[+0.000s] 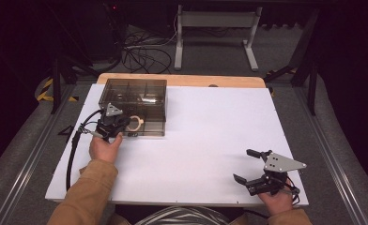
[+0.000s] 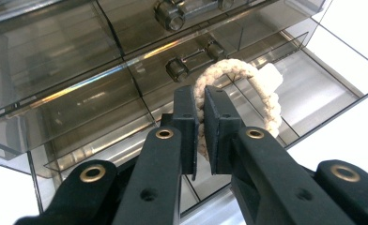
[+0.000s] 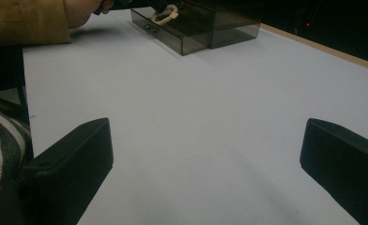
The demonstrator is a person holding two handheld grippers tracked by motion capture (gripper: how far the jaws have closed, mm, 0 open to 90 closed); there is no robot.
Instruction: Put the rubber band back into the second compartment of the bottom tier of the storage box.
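Your left claw (image 2: 201, 124) is clamped on the rope ring (image 2: 248, 89) above the open drawer (image 2: 313, 89) of the smoky box (image 1: 133, 96); keep it level. Your right claw (image 1: 250, 166) rests spread on the counter (image 1: 205, 131).

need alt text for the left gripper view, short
The left gripper is shut on a cream braided rope ring, pinching its near side above an open drawer of a smoky clear plastic drawer box. Two closed drawers with small knobs sit above, and white table shows at the right.
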